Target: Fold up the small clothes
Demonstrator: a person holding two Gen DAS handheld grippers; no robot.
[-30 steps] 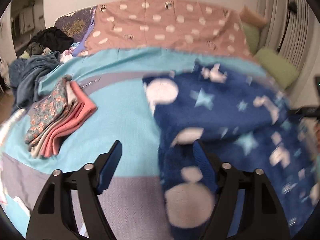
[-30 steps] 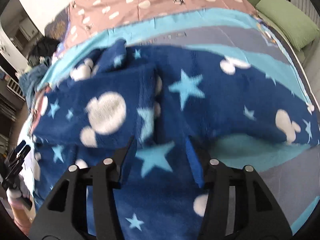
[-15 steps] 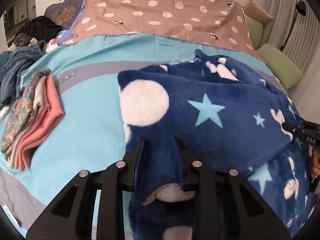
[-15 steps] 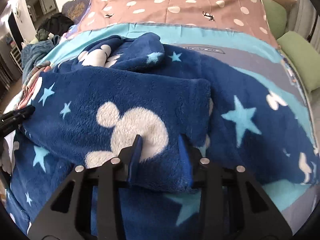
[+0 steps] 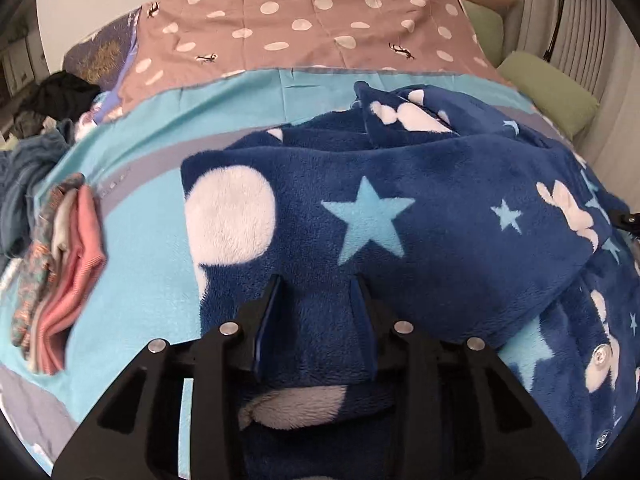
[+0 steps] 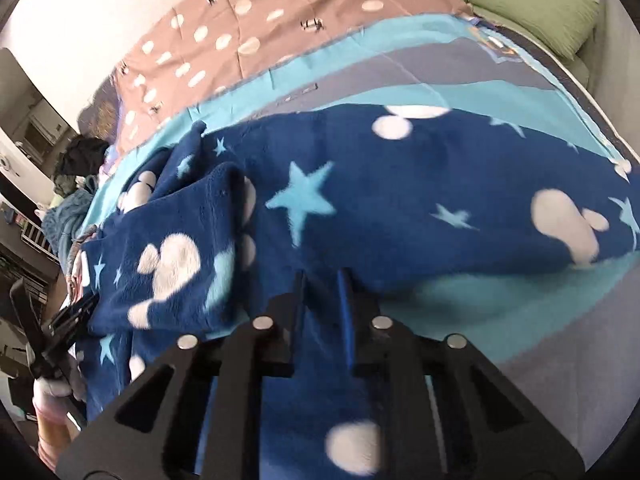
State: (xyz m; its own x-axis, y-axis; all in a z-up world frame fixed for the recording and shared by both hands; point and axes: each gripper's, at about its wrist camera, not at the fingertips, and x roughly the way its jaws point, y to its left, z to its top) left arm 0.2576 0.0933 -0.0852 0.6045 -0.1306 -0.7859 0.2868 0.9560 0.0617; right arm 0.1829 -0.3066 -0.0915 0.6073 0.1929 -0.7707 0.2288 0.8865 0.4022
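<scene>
A dark blue fleece garment [image 5: 440,208] with light stars and white mouse-head shapes lies spread on the bed, one part folded over itself. My left gripper [image 5: 316,284] pinches the near edge of that folded part. Fleece fills the gap, the pads press on it, and the jaws are opening slightly. In the right wrist view the same garment [image 6: 400,184] stretches to the right. My right gripper [image 6: 322,276] is at its near edge, jaws closing to a narrow gap with fleece between them. The view is blurred.
A stack of folded pink and floral clothes [image 5: 60,280] lies on the turquoise and grey bed cover [image 5: 140,220] to the left. Dark unfolded clothes [image 5: 40,120] are heaped at the far left. Green pillows [image 6: 532,4] sit at the far right, and a pink dotted sheet [image 5: 320,20] lies behind.
My left gripper came in from the bare cover and closed on the folded fleece edge. My right gripper shifted right, off the folded part, and its jaws narrowed on the garment's near edge.
</scene>
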